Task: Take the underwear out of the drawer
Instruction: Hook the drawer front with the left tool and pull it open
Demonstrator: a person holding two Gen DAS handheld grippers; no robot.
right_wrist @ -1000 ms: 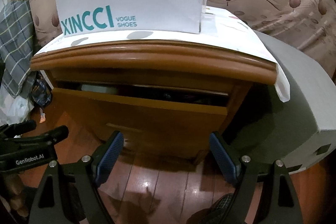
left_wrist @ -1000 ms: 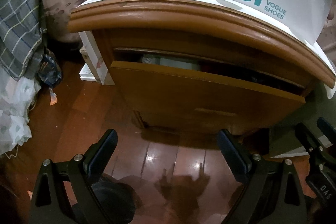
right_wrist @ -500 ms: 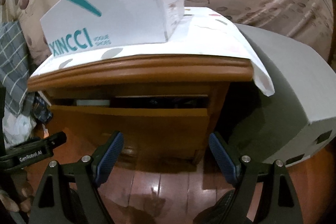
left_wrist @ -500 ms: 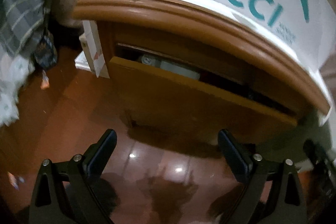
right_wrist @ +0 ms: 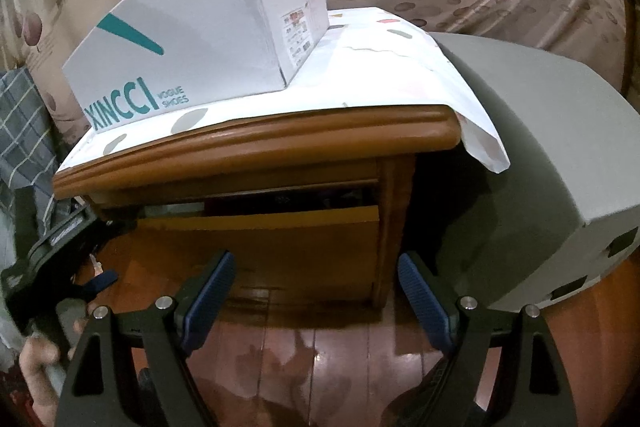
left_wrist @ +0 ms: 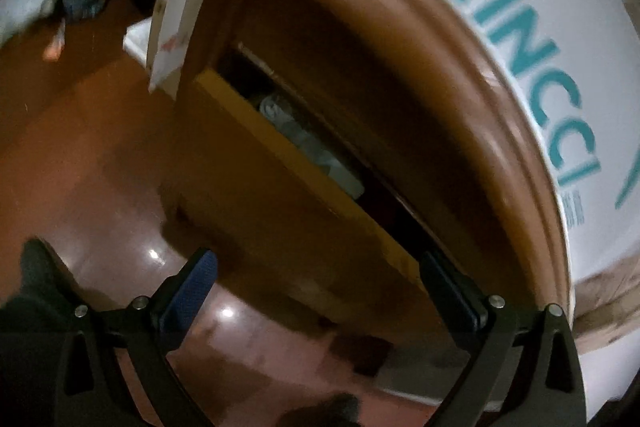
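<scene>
Underwear (left_wrist: 308, 147) barely shows inside slightly open drawer (left_wrist: 304, 203).

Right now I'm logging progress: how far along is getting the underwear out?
Done: the drawer stands slightly open. In hand: nothing; the left gripper is opening, empty, and the right gripper is open, both short of it. Left: pull it wider, lift out the folded cloth.

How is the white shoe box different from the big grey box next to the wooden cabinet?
The white shoe box sits on top of the wooden cabinet; the grey box stands beside the cabinet, and its base is hidden. The shoe box has teal letters and a small label on its end; the grey box is plain, with dark cut-out holes low on one side. The grey box looks much bigger. Both are closed.
</scene>
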